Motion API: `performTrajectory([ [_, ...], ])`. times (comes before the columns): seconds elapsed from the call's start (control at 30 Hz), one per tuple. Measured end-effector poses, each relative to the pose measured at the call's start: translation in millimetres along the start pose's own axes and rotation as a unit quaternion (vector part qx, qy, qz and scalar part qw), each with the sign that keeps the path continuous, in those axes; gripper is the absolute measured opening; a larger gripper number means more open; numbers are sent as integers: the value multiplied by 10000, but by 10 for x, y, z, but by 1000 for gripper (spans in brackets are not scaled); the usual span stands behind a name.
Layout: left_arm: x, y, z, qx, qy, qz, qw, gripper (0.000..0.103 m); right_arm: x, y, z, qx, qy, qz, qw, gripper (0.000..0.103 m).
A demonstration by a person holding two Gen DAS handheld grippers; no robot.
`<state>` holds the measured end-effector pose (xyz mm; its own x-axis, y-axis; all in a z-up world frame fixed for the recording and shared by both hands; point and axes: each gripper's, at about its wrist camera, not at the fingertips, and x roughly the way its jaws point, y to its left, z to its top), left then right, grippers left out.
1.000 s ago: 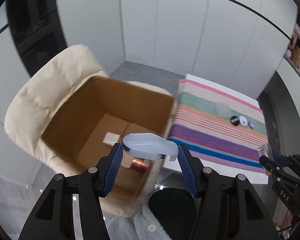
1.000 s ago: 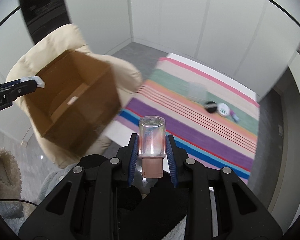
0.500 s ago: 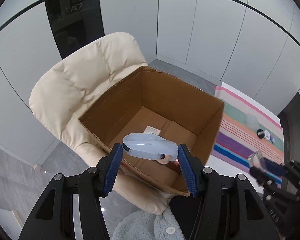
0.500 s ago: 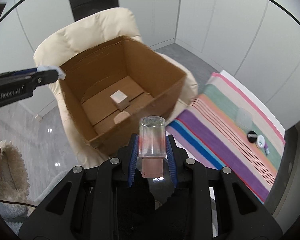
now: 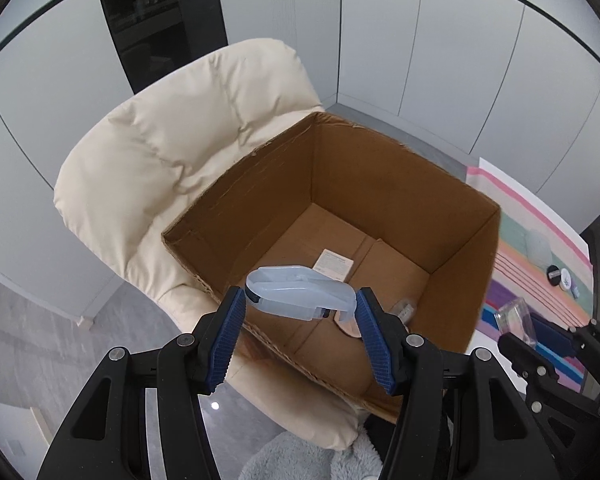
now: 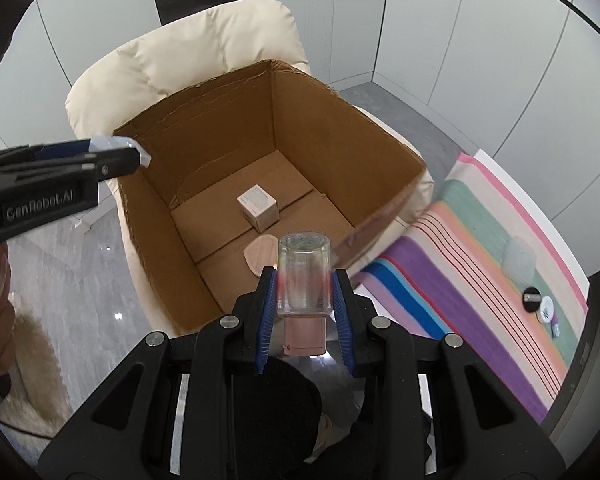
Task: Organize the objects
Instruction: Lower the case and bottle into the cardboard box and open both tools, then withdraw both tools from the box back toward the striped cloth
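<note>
An open cardboard box (image 5: 380, 184) (image 6: 236, 128) sits on a cream armchair (image 5: 172, 152). My left gripper (image 5: 300, 308) is shut on a pale blue plastic case (image 5: 300, 294) and holds it above the box's near rim. My right gripper (image 6: 304, 288) is shut on a clear glass bottle (image 6: 304, 276) with a pink cap, just outside the box's near corner. Inside the box lie a small white carton (image 6: 258, 204) and a flat beige pad (image 6: 260, 258).
A striped cloth (image 6: 480, 264) covers the table at the right, with a clear tub (image 6: 520, 258), a black lid (image 6: 533, 298) and a white jar (image 6: 548, 310) on it. Grey floor lies to the left. White wall panels stand behind.
Both grippers swung left from the striped table toward the box. The box now fills the middle of both views, nearer than before. Both grips are unchanged.
</note>
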<state>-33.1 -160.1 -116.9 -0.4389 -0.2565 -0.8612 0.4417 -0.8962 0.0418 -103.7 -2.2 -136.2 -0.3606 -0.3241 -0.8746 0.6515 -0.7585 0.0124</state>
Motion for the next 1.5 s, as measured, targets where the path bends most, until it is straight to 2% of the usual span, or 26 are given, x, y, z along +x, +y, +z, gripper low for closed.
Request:
performTrajectory([
  [0.23,312,38,45,-64,349,162,9992,58,268,-4,286,18,-1,115,9999,29],
  [0.37,446,49,143,-90,369,311,9988,58,434,-1,449,41,18,181,9998,29],
  [0.5,524,47,245,-64,349,343,9988,58,562,41,563,-6,56,172,9998,29],
  [0.7,665,79,285,-127,544,269,9981,58,744,45,608,58,133,221,9996,30],
  [0.77,688,88,288,-131,631,164,9978,65,772,33,605,85,149,265,9995,59],
  [0.8,691,92,289,-139,646,125,9977,67,771,19,597,109,143,320,9993,90],
  [0.83,682,102,288,-171,640,82,9978,72,756,3,592,152,64,387,9991,103],
  [0.9,651,108,294,-210,599,14,9980,78,700,-28,580,239,-133,460,9986,103],
  [0.97,616,106,300,-202,522,62,9984,85,701,-45,579,267,-135,488,9984,103],
  [1.17,563,65,291,-87,452,80,9989,85,767,-96,545,407,-26,408,9983,103],
  [1.5,385,60,206,47,373,-3,9993,85,590,-110,489,411,-136,250,9988,103],
])
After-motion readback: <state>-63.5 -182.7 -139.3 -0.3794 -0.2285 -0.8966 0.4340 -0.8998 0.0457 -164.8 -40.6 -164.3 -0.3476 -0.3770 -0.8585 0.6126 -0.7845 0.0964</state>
